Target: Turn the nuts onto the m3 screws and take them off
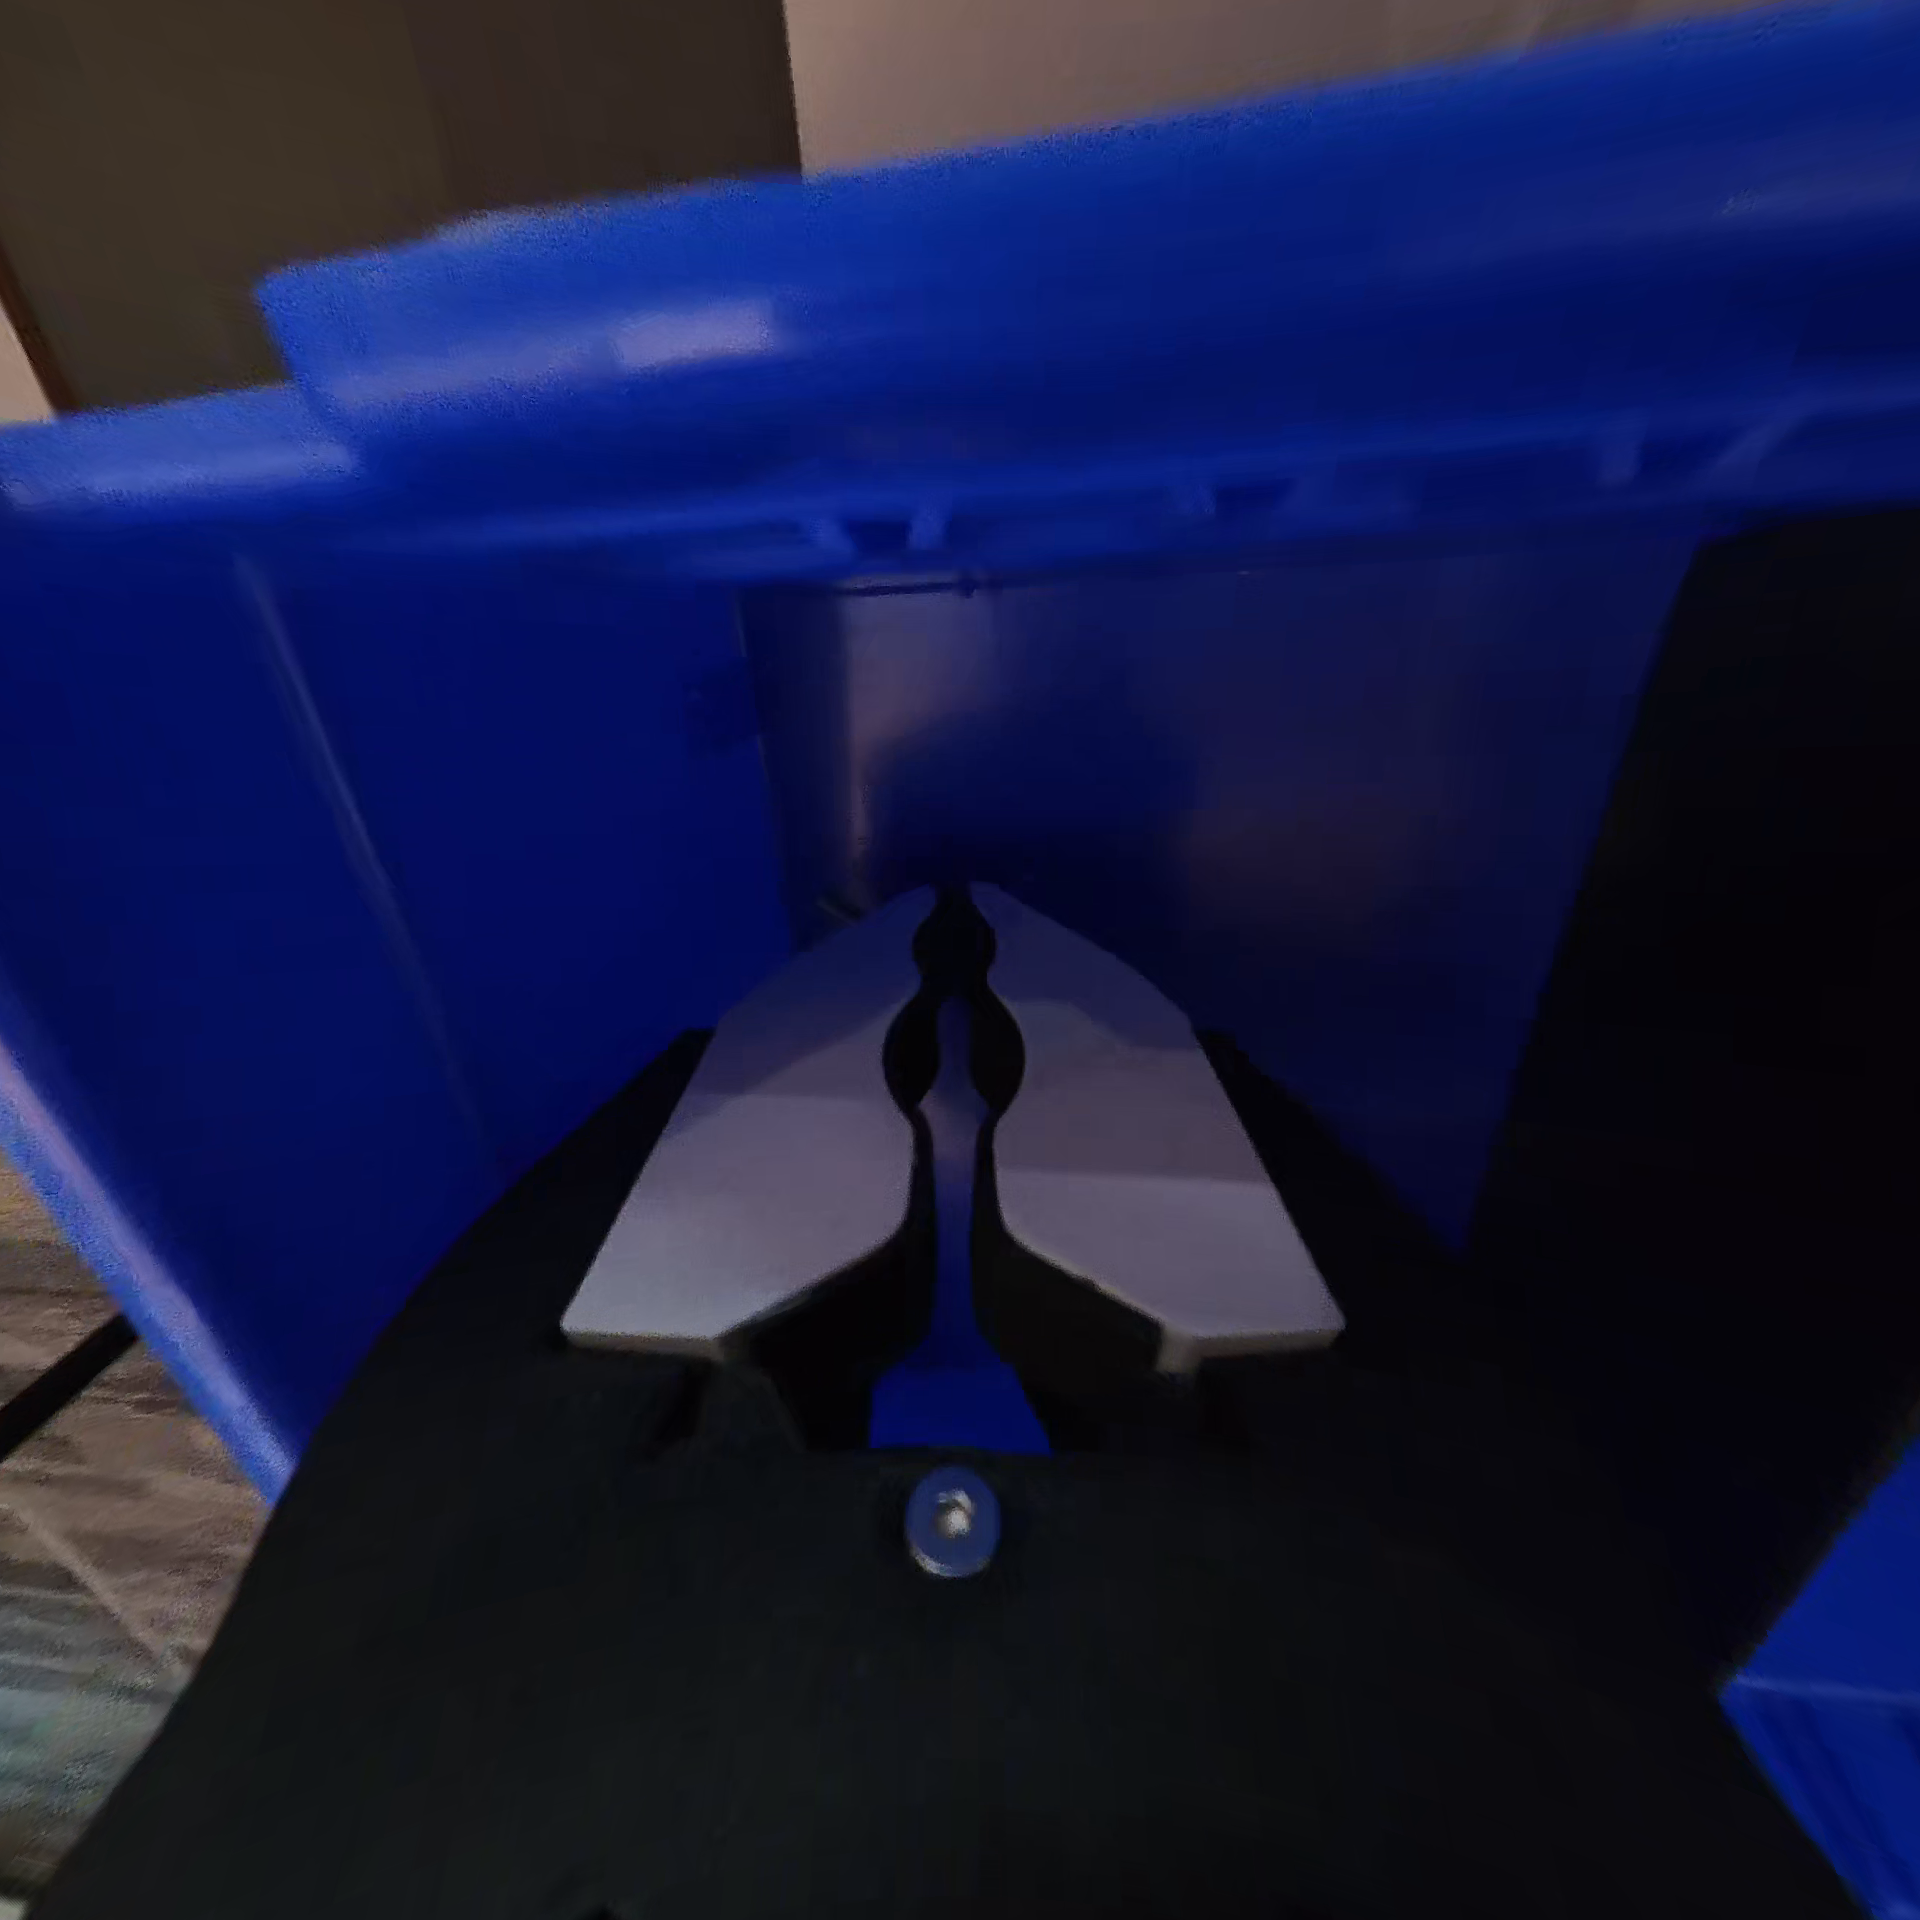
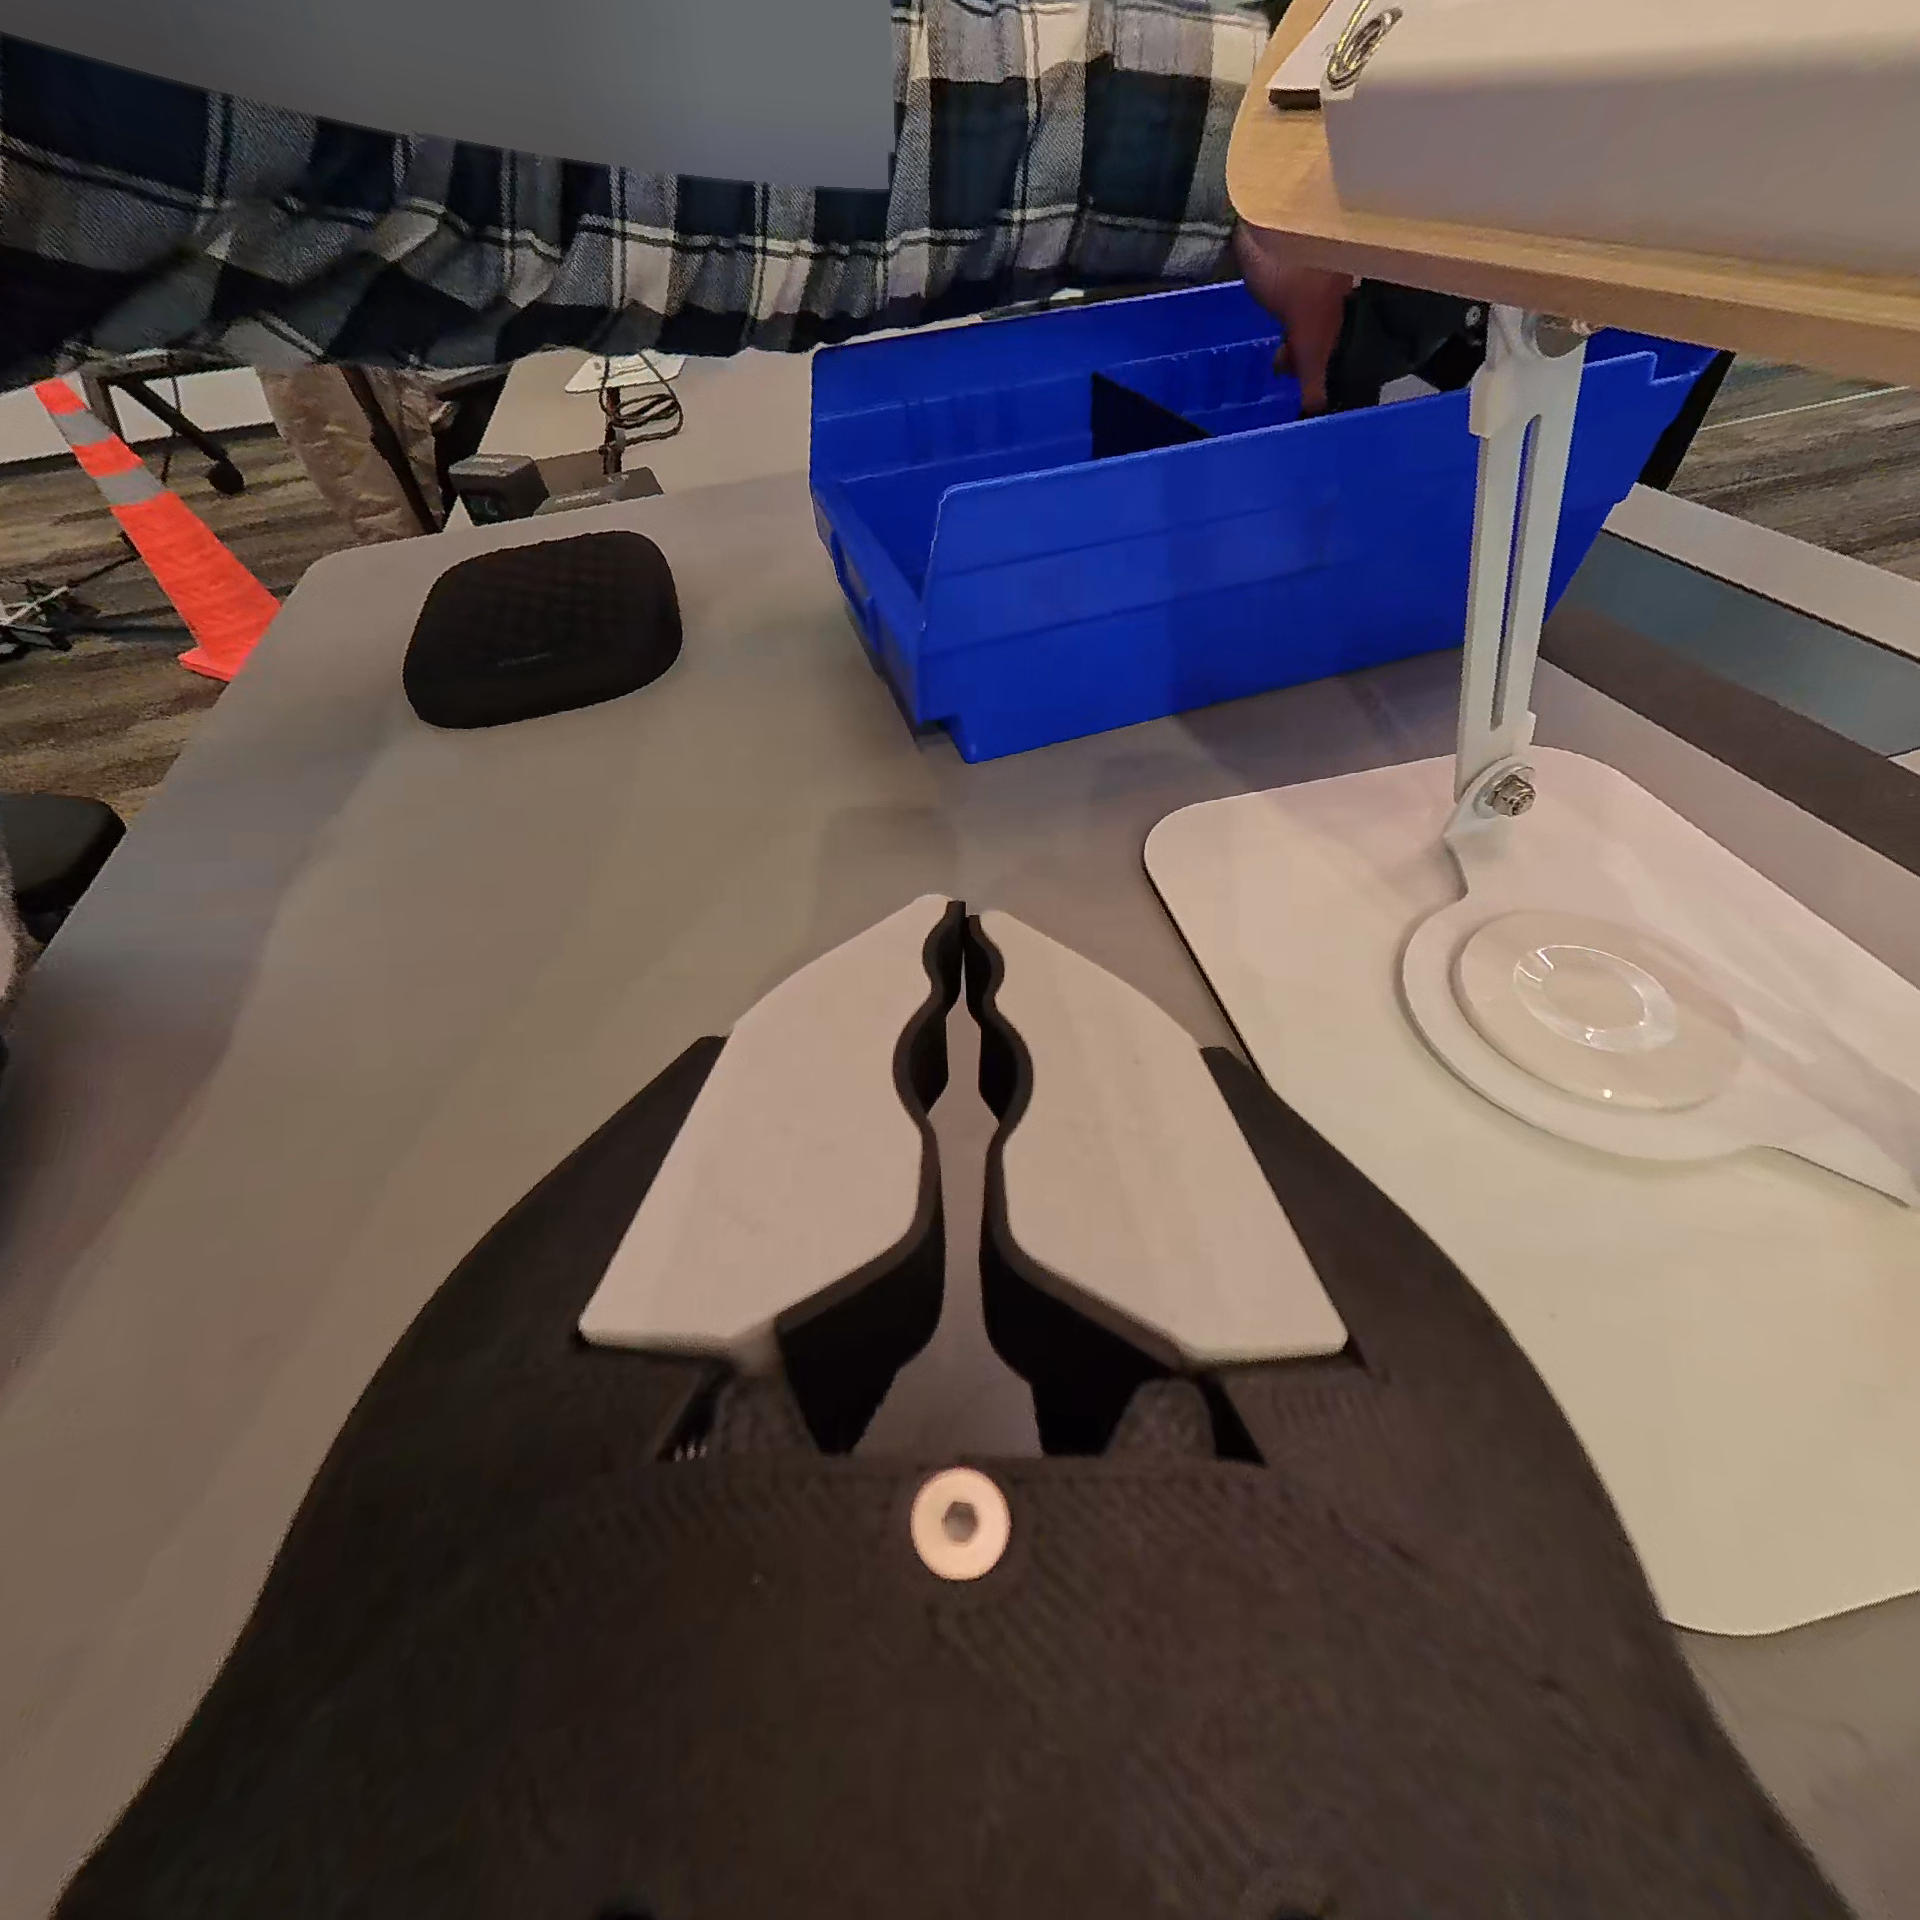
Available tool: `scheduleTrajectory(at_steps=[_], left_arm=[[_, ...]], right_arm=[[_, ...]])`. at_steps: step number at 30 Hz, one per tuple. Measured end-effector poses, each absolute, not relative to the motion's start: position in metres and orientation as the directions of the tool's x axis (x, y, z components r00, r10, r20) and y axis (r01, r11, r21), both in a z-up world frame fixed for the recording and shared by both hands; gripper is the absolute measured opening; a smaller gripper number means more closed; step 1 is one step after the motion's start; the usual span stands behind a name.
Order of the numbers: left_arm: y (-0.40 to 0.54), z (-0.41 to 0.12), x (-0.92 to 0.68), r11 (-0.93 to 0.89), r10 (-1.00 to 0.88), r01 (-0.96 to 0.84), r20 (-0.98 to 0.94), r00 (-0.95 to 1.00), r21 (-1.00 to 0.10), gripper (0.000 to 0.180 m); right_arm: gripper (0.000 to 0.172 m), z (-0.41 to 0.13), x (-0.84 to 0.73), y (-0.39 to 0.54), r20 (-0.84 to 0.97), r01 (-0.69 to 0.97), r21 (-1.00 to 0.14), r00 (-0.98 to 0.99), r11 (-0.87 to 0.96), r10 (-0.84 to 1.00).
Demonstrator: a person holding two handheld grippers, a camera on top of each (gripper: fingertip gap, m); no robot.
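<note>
- My left gripper [image 1: 953,896] is down inside the blue bin [image 1: 520,831], its jaws pressed together with nothing visibly caught between them. The tips sit close to a shiny grey panel [image 1: 935,727] standing upright in the bin; whether they touch it, I cannot tell.
- The left wrist view is blurred and dark, with blue walls all round and a strip of carpet floor [image 1: 83,1558] at the left edge.
- My right gripper [image 2: 961,914] hangs above the bare grey table [image 2: 520,987], jaws pressed together and bare.
- Ahead of it the same blue bin [image 2: 1143,582] stands on the table, a dark divider [image 2: 1148,407] across its inside.
- A black textured pad [image 2: 540,629] lies to the bin's left, well apart from it.
- To the right sits a white stand base [image 2: 1455,1299] with a clear round dish [image 2: 1595,1003], an upright bracket [image 2: 1507,582], and a wooden shelf [image 2: 1558,260] above.
- A person in a plaid shirt [image 2: 520,239] stands behind the table; an orange cone [image 2: 166,530] is on the floor.
</note>
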State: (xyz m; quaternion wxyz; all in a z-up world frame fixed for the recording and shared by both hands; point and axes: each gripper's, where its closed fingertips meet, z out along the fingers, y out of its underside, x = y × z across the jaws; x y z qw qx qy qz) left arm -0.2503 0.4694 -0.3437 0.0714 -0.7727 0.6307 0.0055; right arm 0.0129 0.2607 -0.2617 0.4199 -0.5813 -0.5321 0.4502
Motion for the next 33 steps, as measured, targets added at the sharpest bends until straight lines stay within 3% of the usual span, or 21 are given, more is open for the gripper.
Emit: scheduleTrajectory(at_steps=[9,16,20,23,27,33], left_arm=[[0.459,-0.338,-0.26,-0.202,-0.961,-0.974,-0.172,0.218,-0.106,0.0],[0.445,-0.28,-0.258,-0.235,-0.934,-0.903,-0.174,0.312,-0.359,0.0],[0.449,-0.293,-0.261,-0.327,-0.909,-0.89,-0.15,0.388,-0.319,0.0],[0.458,-0.322,-0.267,-0.424,-0.876,-0.882,-0.153,0.457,-0.204,0.02],[0.466,-0.339,-0.263,-0.544,-0.815,-0.824,-0.134,0.563,-0.157,0.026],[0.478,-0.344,-0.262,-0.654,-0.738,-0.738,-0.073,0.671,-0.165,0.008]], right_arm=[[0.0,-0.26,0.014,0.261,-0.093,0.223,-0.97,0.022,-0.095,0.995],[0.0,-0.259,0.014,0.261,-0.098,0.222,-0.97,0.017,-0.099,0.995],[0.0,-0.261,0.013,0.26,-0.092,0.231,-0.968,0.016,-0.093,0.996],[0.0,-0.262,0.012,0.259,-0.081,0.238,-0.968,0.015,-0.082,0.997],[0.0,-0.262,0.012,0.259,-0.081,0.24,-0.967,0.01,-0.081,0.997],[0.0,-0.26,0.013,0.258,-0.09,0.227,-0.97,0.002,-0.089,0.996]])
